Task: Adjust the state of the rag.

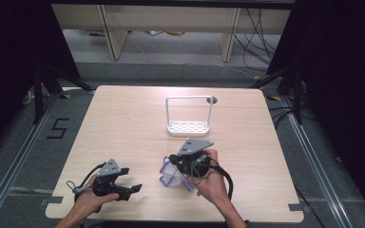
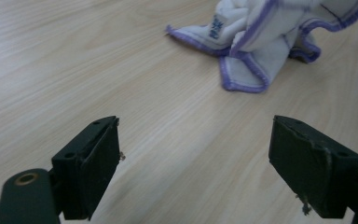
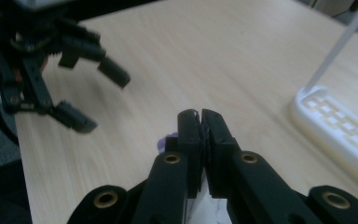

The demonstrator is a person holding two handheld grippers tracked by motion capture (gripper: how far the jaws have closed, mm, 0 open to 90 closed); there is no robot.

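Observation:
A white cloth with purple edging point(image 1: 168, 180) lies bunched on the wooden table point(image 1: 123, 123), near its front middle. My right gripper point(image 1: 176, 167) is shut on the cloth's top; in the right gripper view the jaws point(image 3: 200, 116) press together, with white fabric point(image 3: 200, 209) showing beneath them. The left gripper point(image 1: 132, 179) stands open just left of the cloth and holds nothing. The left gripper view shows its jaws point(image 2: 196, 137) spread wide over bare wood, with the cloth point(image 2: 261, 42) ahead, pulled up into a heap.
A white rack point(image 1: 188, 127) with a perforated base and a tall wire handle stands behind the cloth, mid-table; its base point(image 3: 340, 130) lies to the right in the right gripper view. Desk legs and cables sit beyond the table's far edge.

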